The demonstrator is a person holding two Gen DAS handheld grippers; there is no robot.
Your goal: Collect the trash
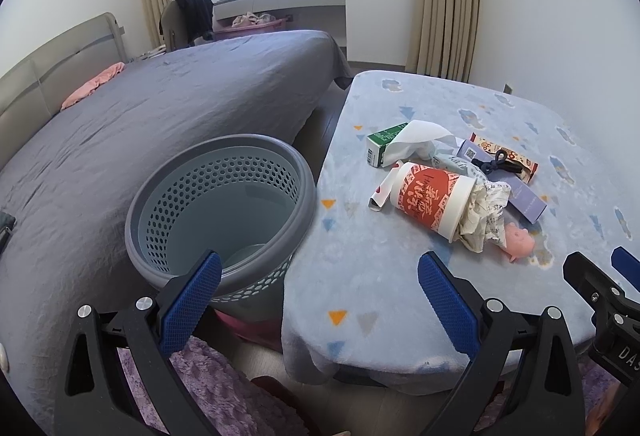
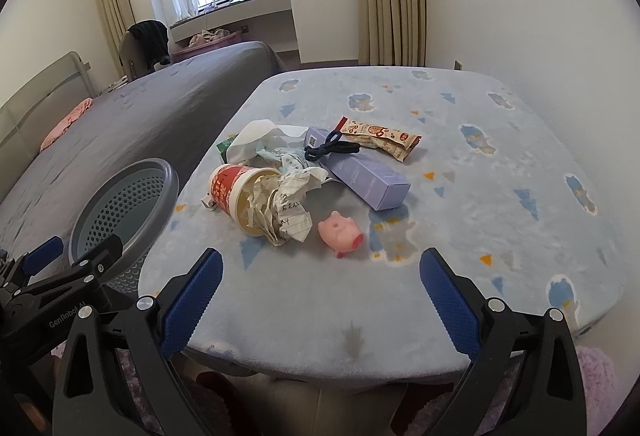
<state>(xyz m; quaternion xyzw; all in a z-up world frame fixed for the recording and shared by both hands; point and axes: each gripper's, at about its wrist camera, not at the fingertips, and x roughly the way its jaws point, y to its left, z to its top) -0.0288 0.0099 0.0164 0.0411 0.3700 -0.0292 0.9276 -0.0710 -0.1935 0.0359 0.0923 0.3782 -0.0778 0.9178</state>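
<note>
A pile of trash lies on the blue-covered table [image 1: 400, 296] [image 2: 480, 236]: a red paper cup [image 1: 430, 198] [image 2: 232, 190] on its side stuffed with crumpled paper [image 1: 486, 214] [image 2: 290, 208], a white tissue [image 1: 416, 138] [image 2: 252, 138], a green carton [image 1: 380, 144], a purple box [image 2: 368, 178], a snack wrapper [image 2: 380, 136], a black hair tie [image 2: 330, 150] and a pink pig toy [image 1: 518, 240] [image 2: 342, 234]. A grey perforated bin [image 1: 224, 212] [image 2: 124, 212] stands left of the table. My left gripper [image 1: 320, 300] is open, between bin and table edge. My right gripper [image 2: 320, 300] is open over the table's near edge.
A bed with a grey sheet [image 1: 140, 132] [image 2: 132, 120] fills the left side, close behind the bin. A purple fluffy rug [image 1: 224, 388] lies on the floor below. Curtains and a window are at the back wall.
</note>
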